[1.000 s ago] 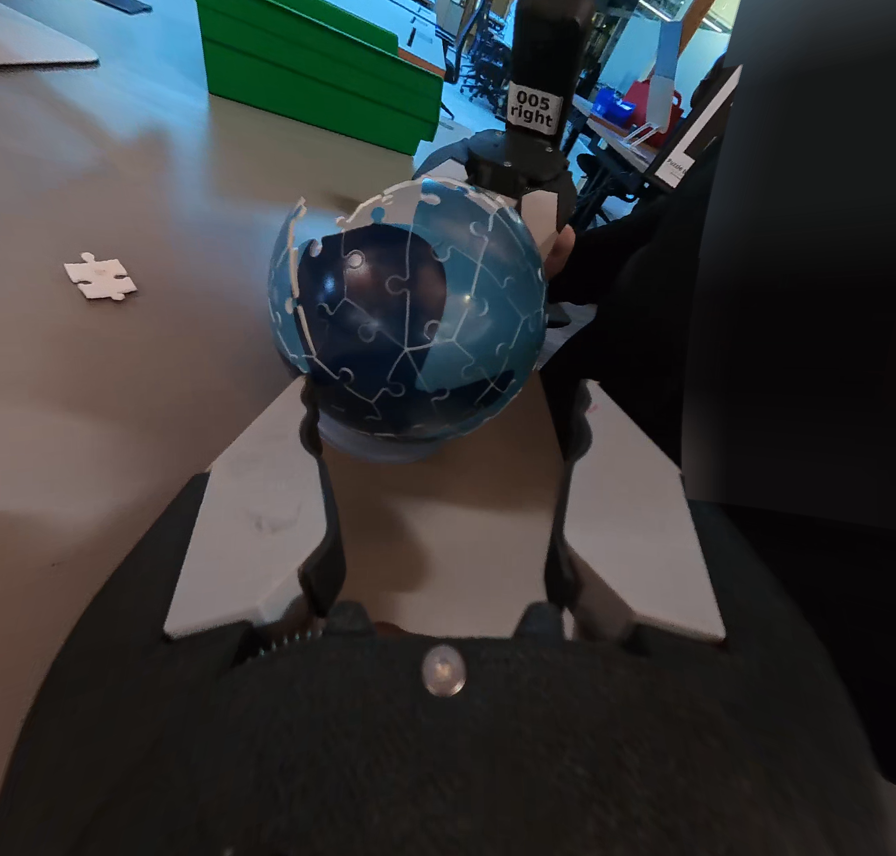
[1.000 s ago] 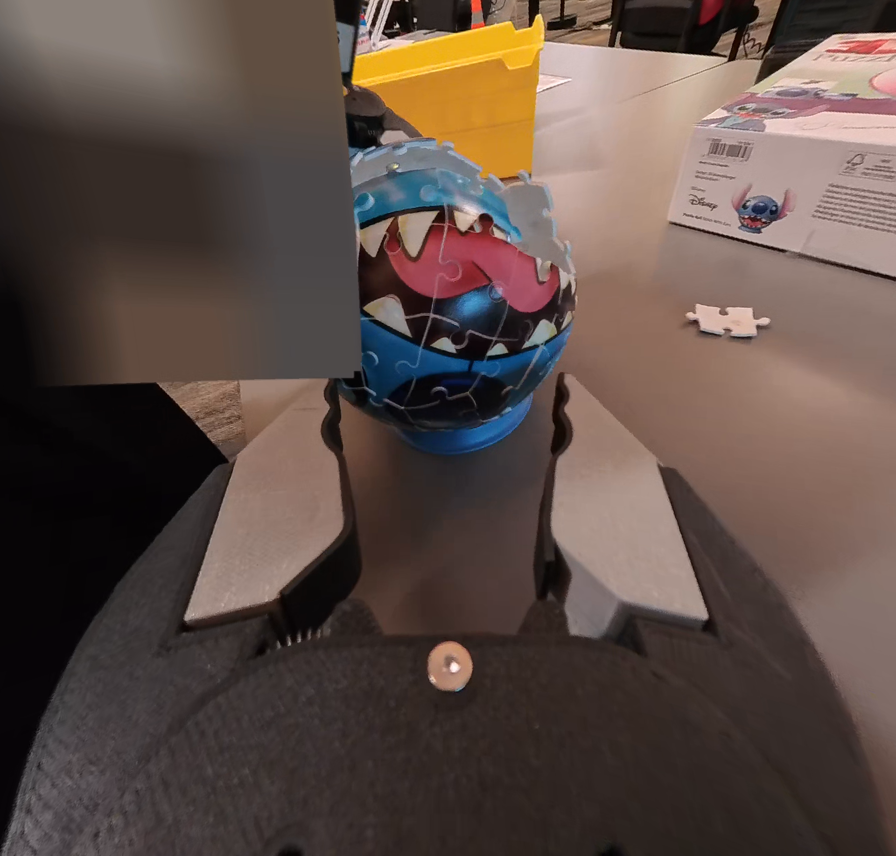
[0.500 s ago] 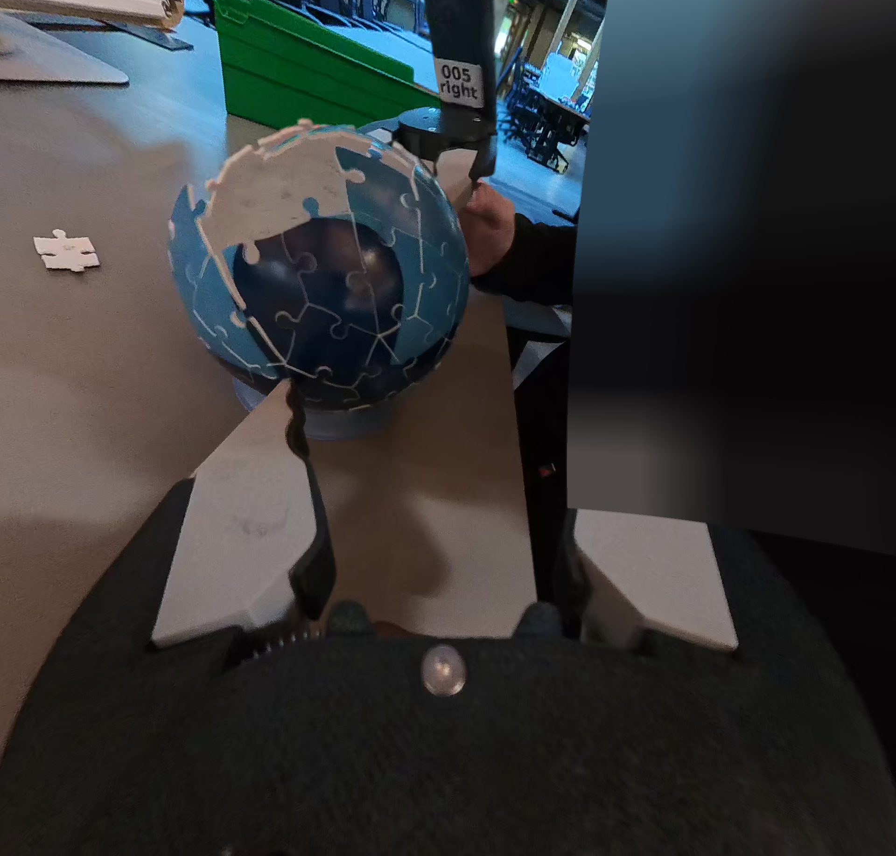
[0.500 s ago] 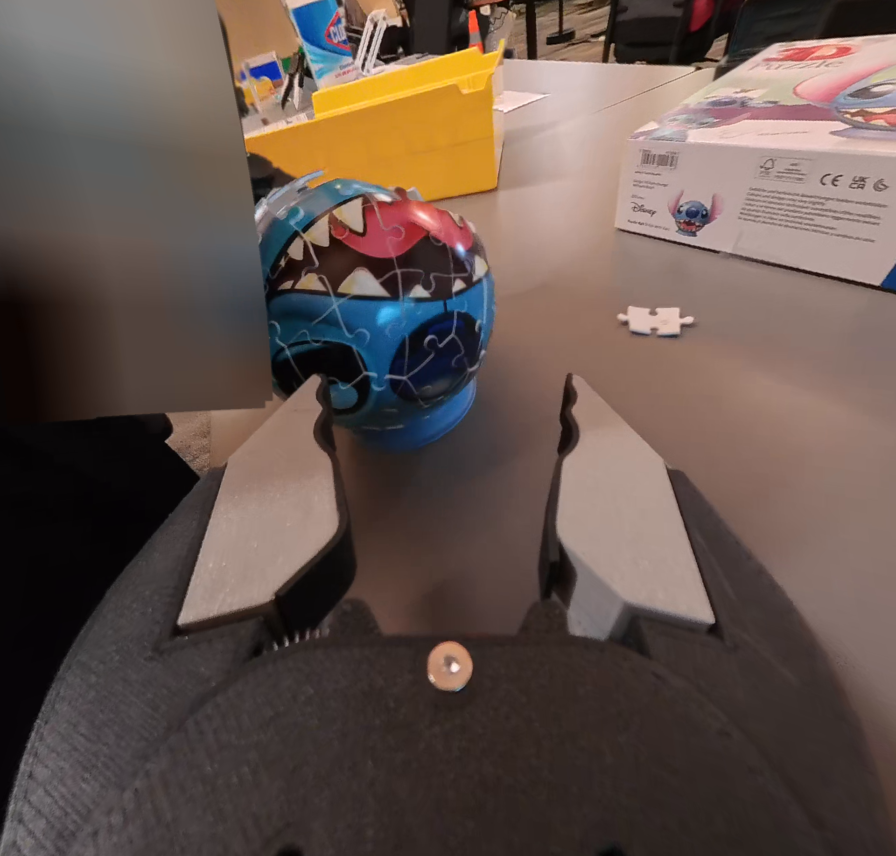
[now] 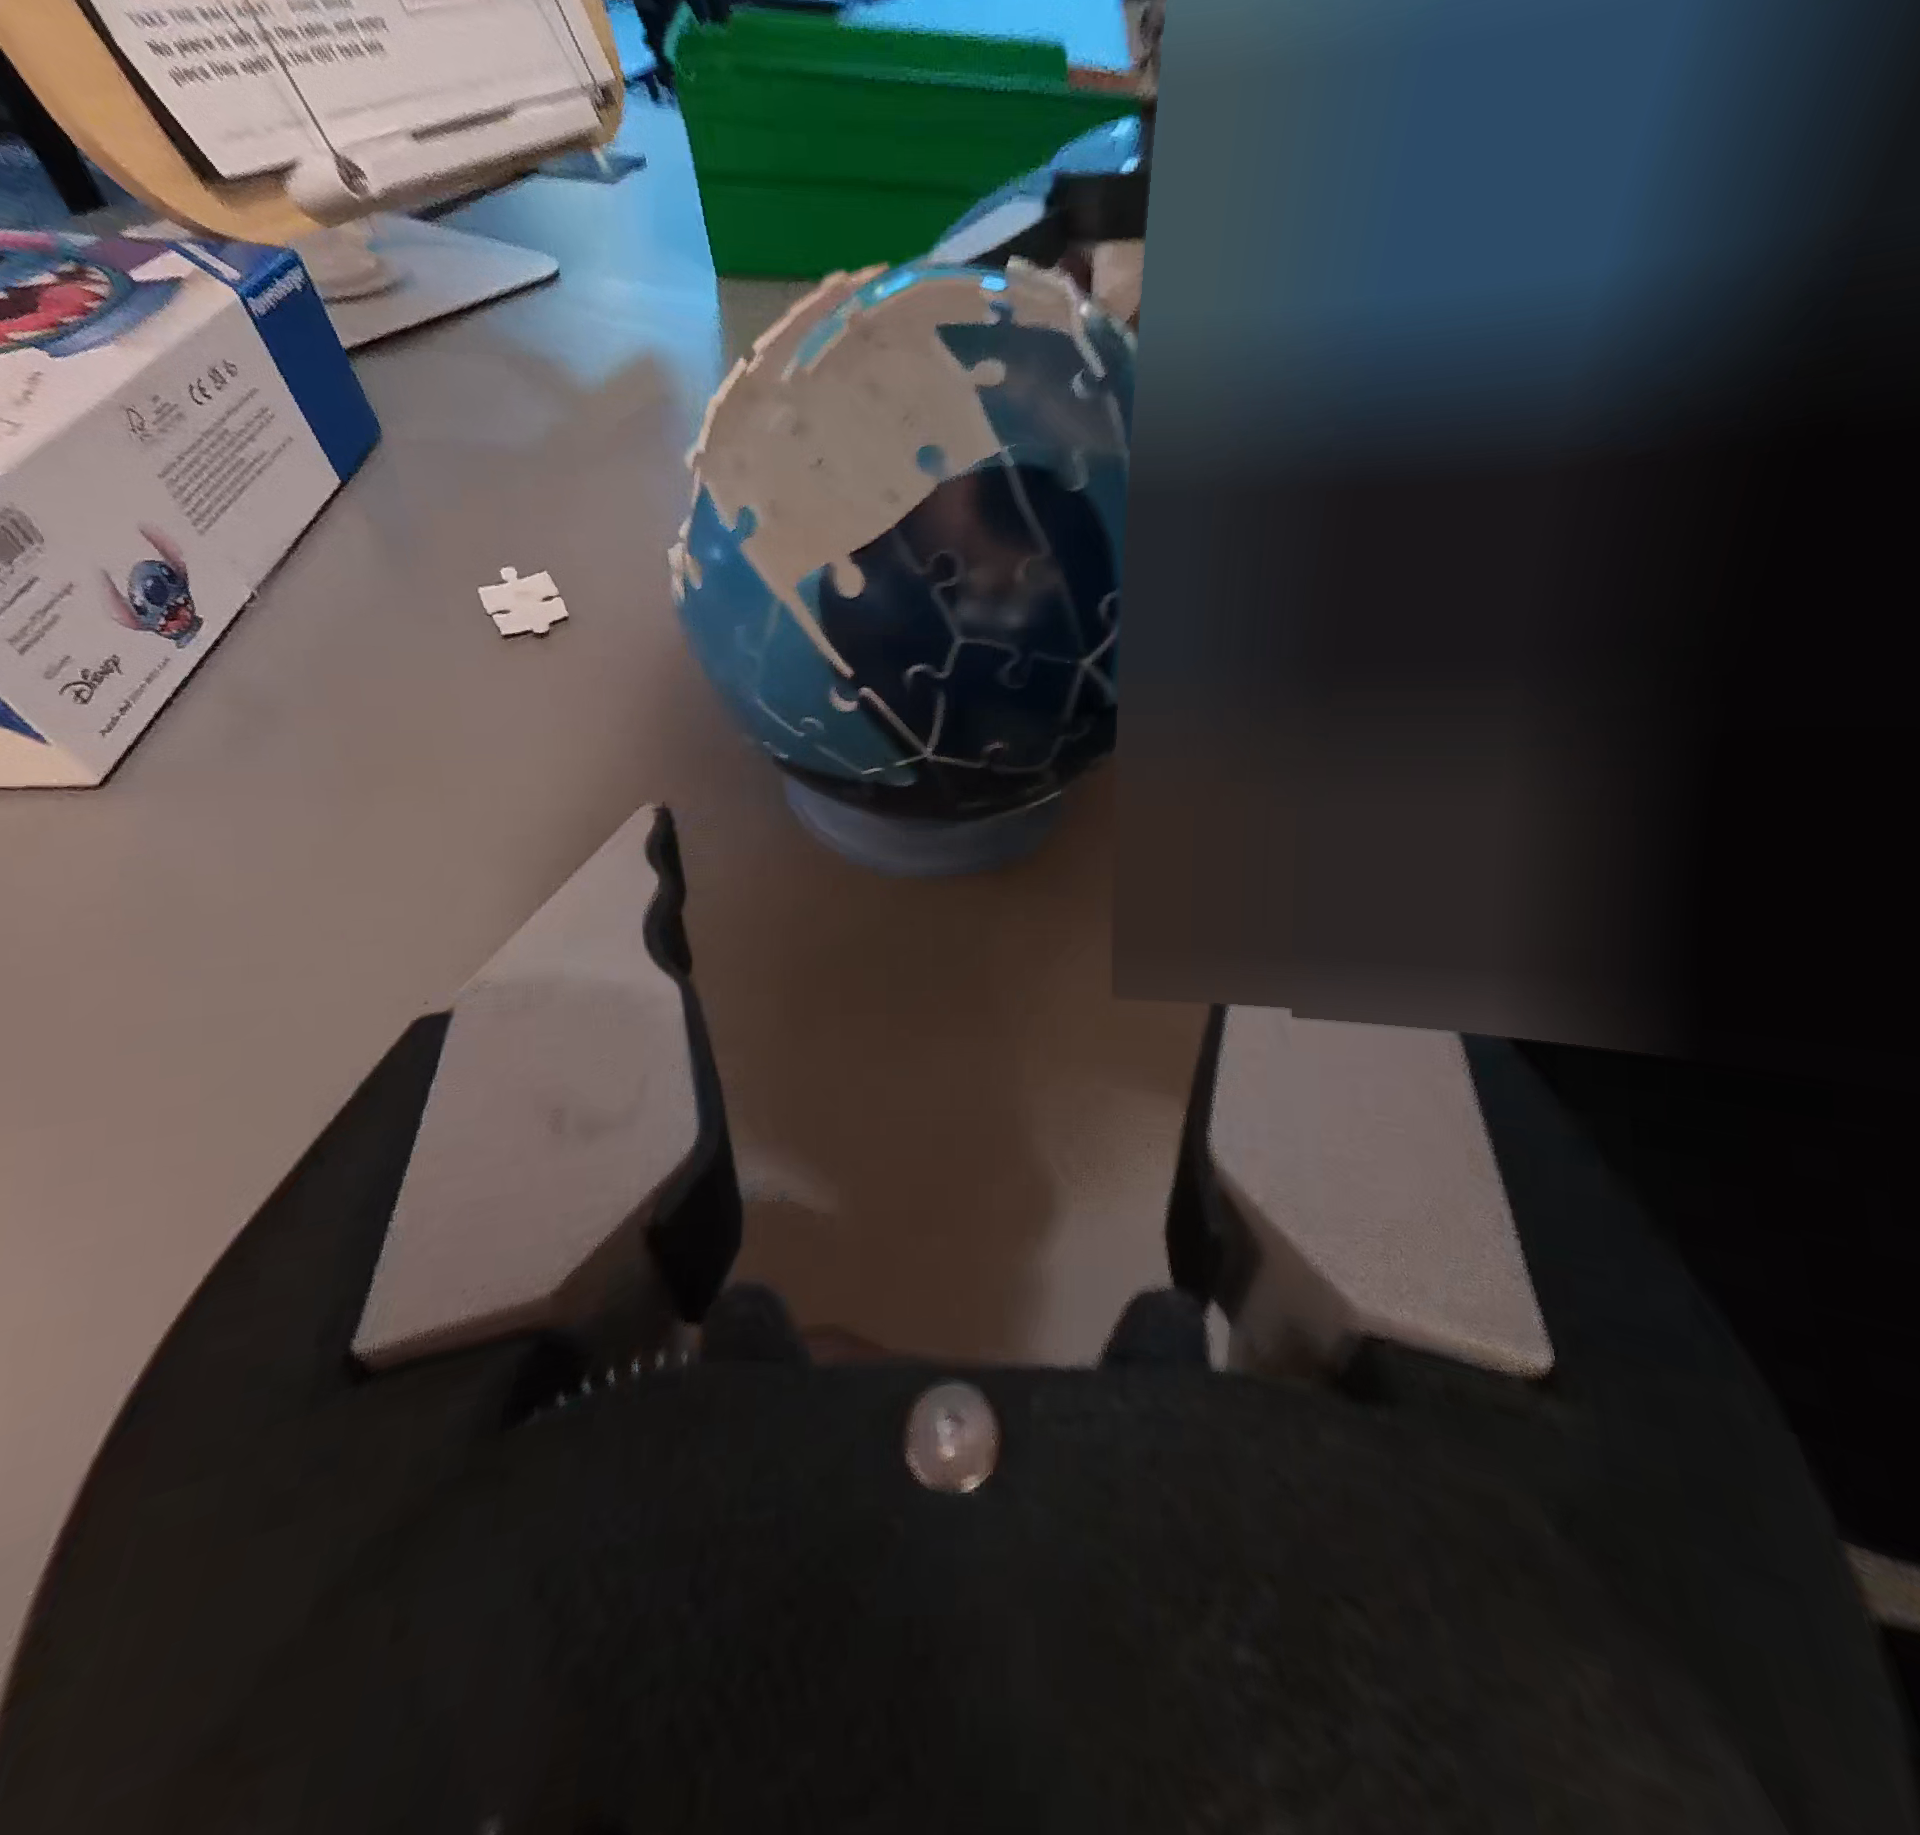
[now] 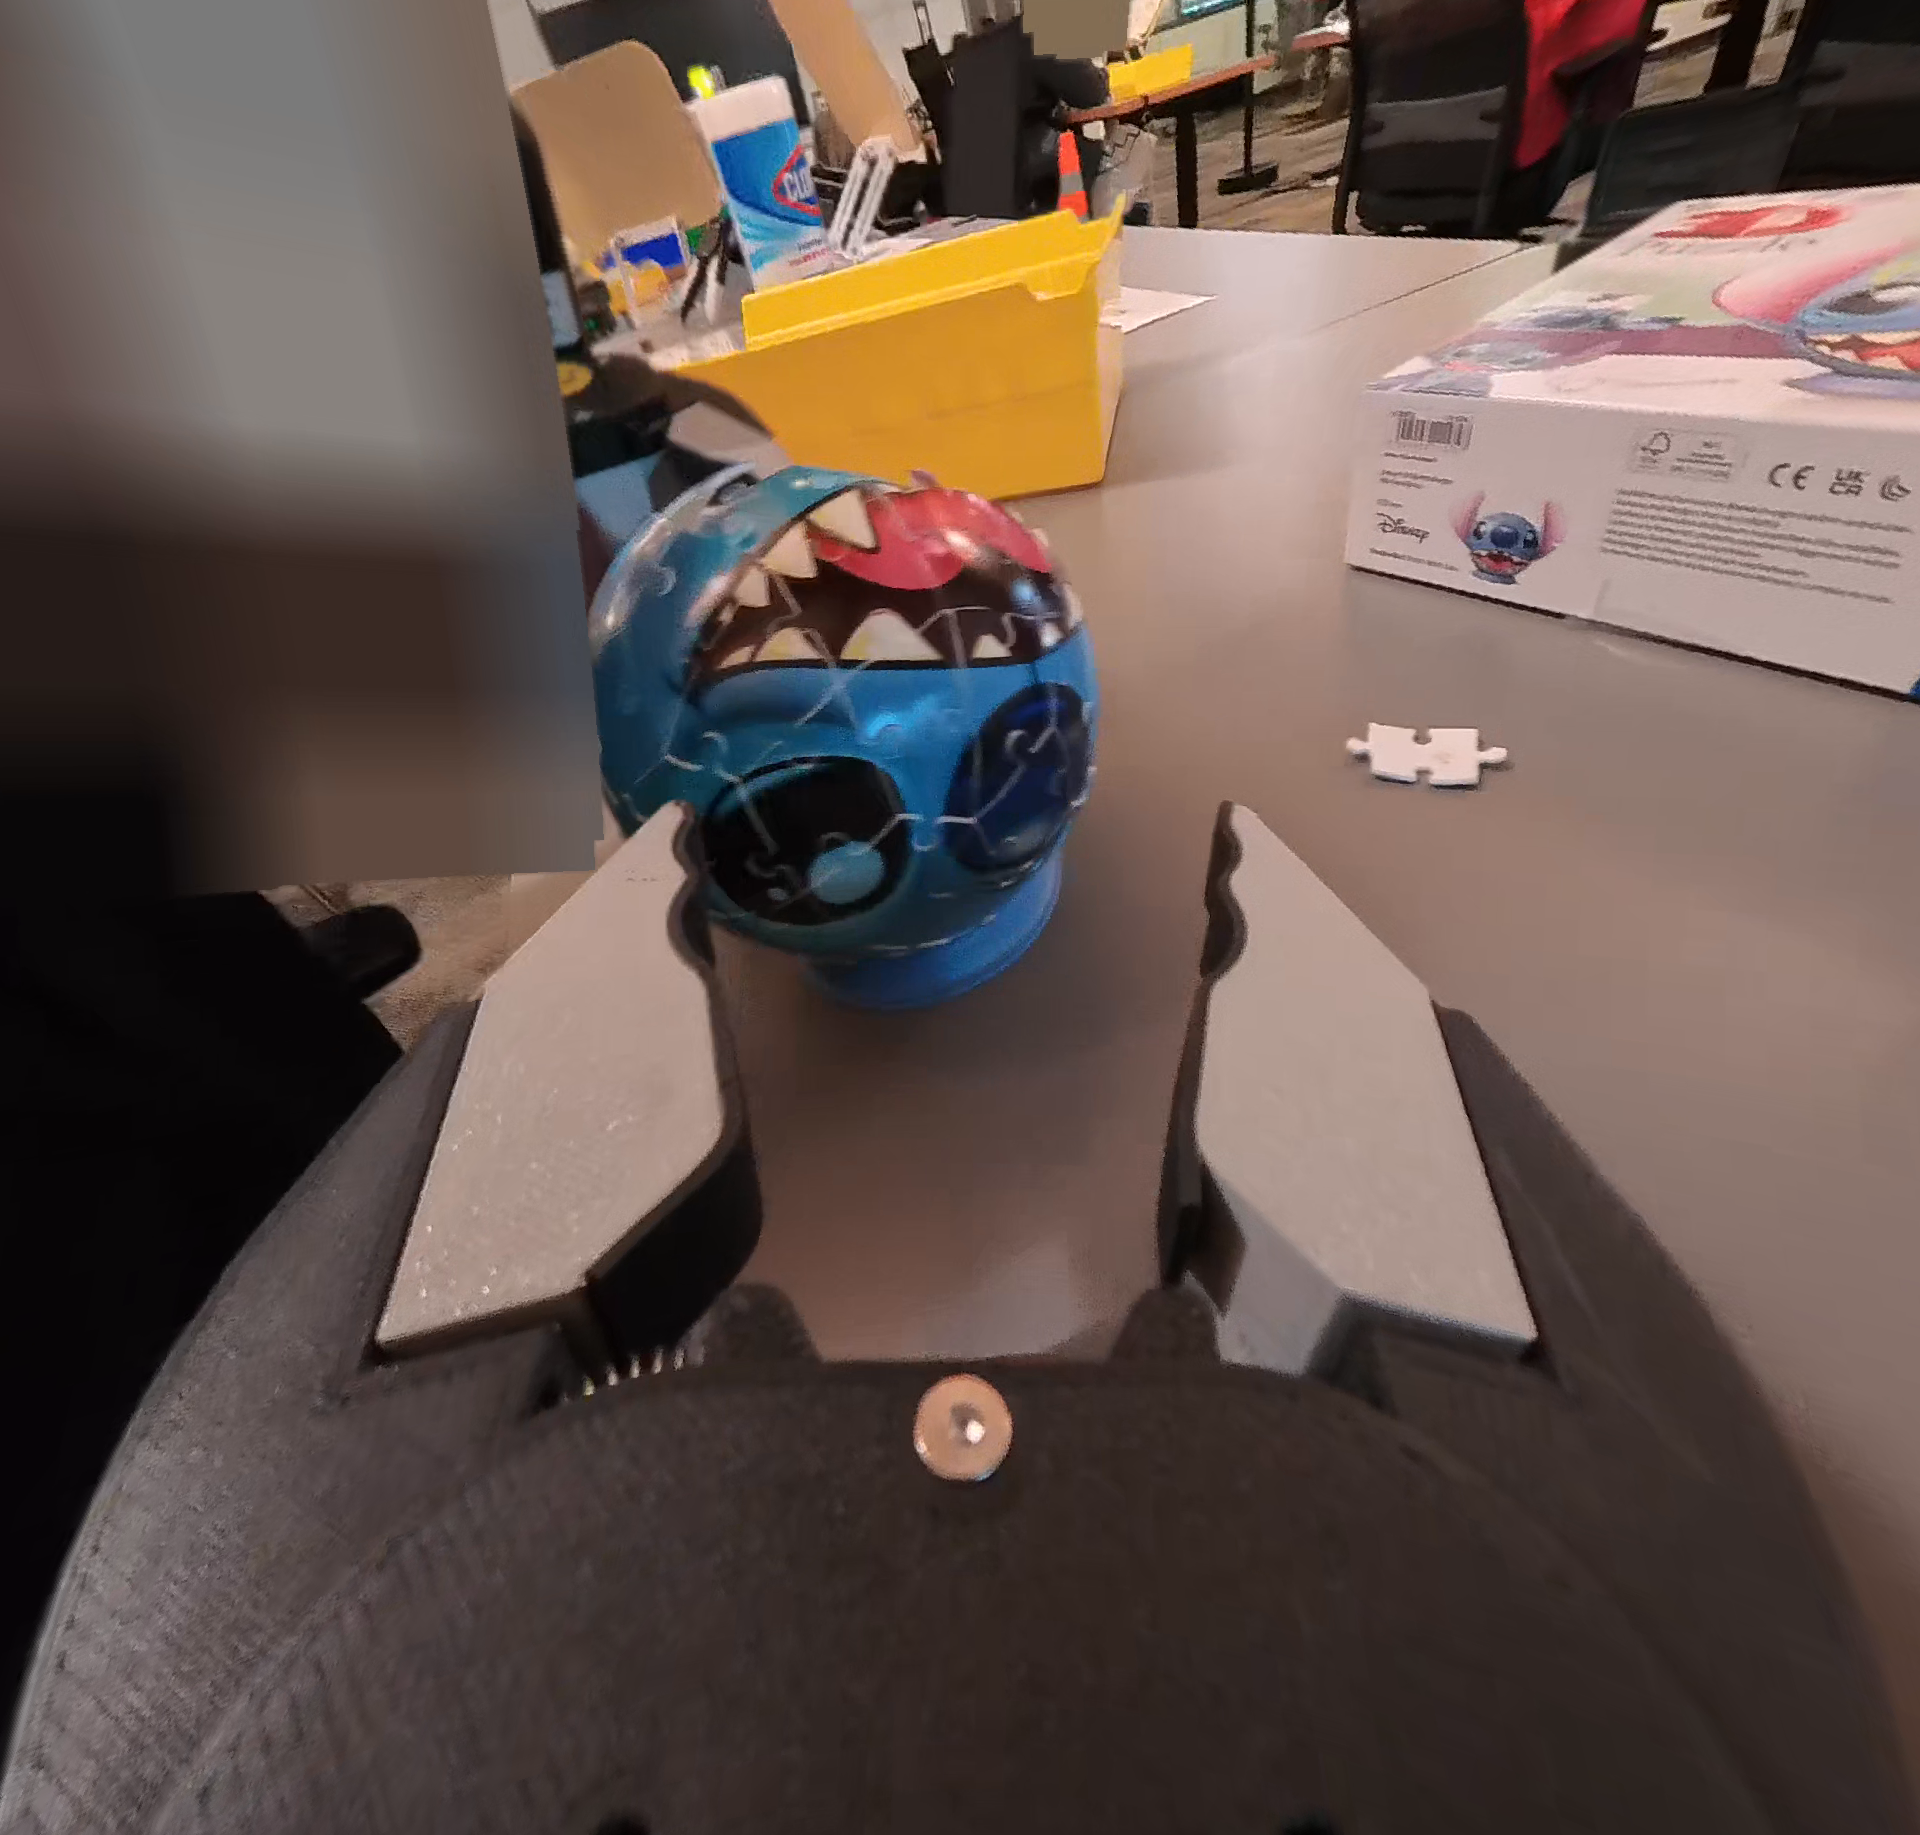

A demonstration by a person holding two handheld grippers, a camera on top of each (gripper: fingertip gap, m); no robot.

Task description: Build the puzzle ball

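The puzzle ball [image 6: 842, 736] is blue with a toothed red mouth on top and two dark eyes facing me. It rests on a blue ring stand [image 6: 935, 964] on the grey table. In the left wrist view the ball [image 5: 904, 580] shows its dark blue back and a white patch on its upper part; a blur patch hides its right side. A loose white puzzle piece [image 5: 523, 601] lies left of it and also shows in the right wrist view [image 6: 1429, 751]. My left gripper [image 5: 930, 902] is open and empty, just short of the stand. My right gripper [image 6: 956, 817] is open and empty, its tips level with the ball's near side.
The puzzle's white box [image 5: 156, 497] lies on the table at the left, and at the right in the right wrist view [image 6: 1662, 497]. A green bin [image 5: 883, 154] and a document stand [image 5: 312, 50] are behind. A yellow bin [image 6: 935, 383] stands beyond the ball.
Both grippers have drawn back from the ball, still open. The left view has swung so the box and document stand appear. The ball now shows its eyes to the right view.
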